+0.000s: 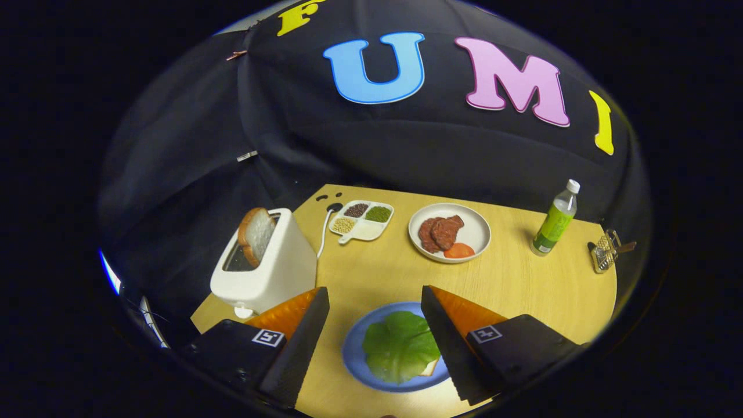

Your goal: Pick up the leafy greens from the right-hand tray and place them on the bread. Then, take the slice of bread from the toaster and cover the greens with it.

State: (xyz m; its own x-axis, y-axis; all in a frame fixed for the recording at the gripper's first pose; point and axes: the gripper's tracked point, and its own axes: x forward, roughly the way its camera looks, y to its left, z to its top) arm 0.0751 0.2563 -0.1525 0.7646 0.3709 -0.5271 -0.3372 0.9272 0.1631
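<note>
Hovering wide apart and empty, the tongs (374, 302) straddled the blue plate (352, 354) at the surface's near edge, where the greens (400, 345) already lay over the bread (430, 367). That step looked done. Next came the slice (255, 234) standing in the toaster (270, 270) at the left edge: reaching there and pinching its upright crust.

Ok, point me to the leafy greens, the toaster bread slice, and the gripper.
leafy greens (400, 347), gripper view, middle of the leaf on the blue plate.
bread slice (257, 233), gripper view, its face above the toaster slot.
gripper (374, 296), gripper view, open gap midway between fingertips.
</note>
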